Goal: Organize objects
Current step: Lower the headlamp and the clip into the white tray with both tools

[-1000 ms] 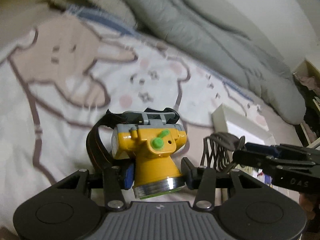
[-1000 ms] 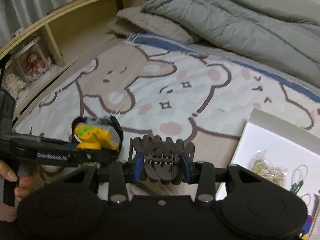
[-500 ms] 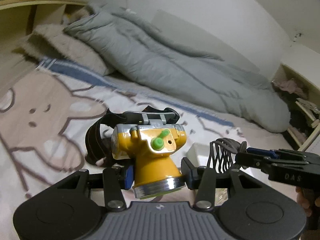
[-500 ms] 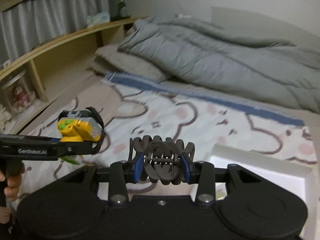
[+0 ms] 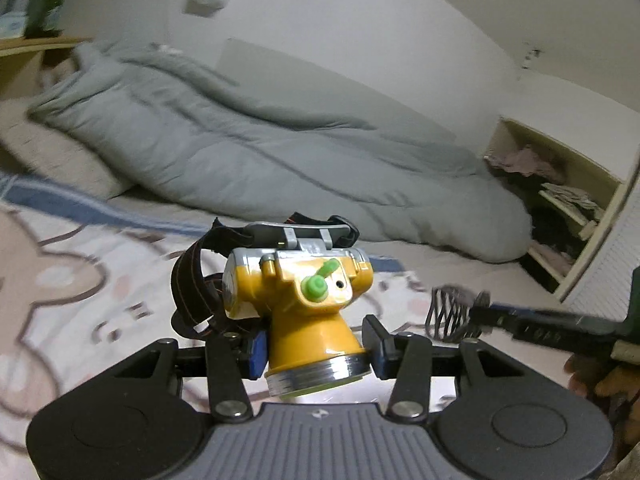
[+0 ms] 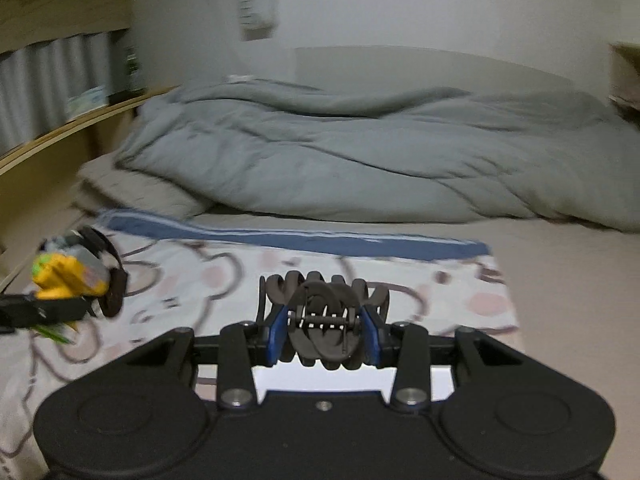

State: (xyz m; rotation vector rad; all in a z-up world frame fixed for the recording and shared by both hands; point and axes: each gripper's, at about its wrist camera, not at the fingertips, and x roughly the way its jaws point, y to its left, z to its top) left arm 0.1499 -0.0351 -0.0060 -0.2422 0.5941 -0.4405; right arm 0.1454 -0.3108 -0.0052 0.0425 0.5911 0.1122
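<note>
Two grippers are up above the bed (image 6: 560,264), each loaded. Left gripper (image 5: 316,354) has its fingers (image 5: 256,350) clamped on a yellow headlamp (image 5: 304,300), its black strap (image 5: 192,284) looping toward the duvet (image 5: 260,160). Right gripper (image 6: 322,340) has its fingers (image 6: 276,334) clamped on a black hair claw (image 6: 324,320), over the printed blanket (image 6: 224,276), on the near side of the duvet.

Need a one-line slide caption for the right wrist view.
Right gripper clamps a black claw hair clip above the cartoon-print bedsheet; left gripper carries a yellow headlamp.
</note>
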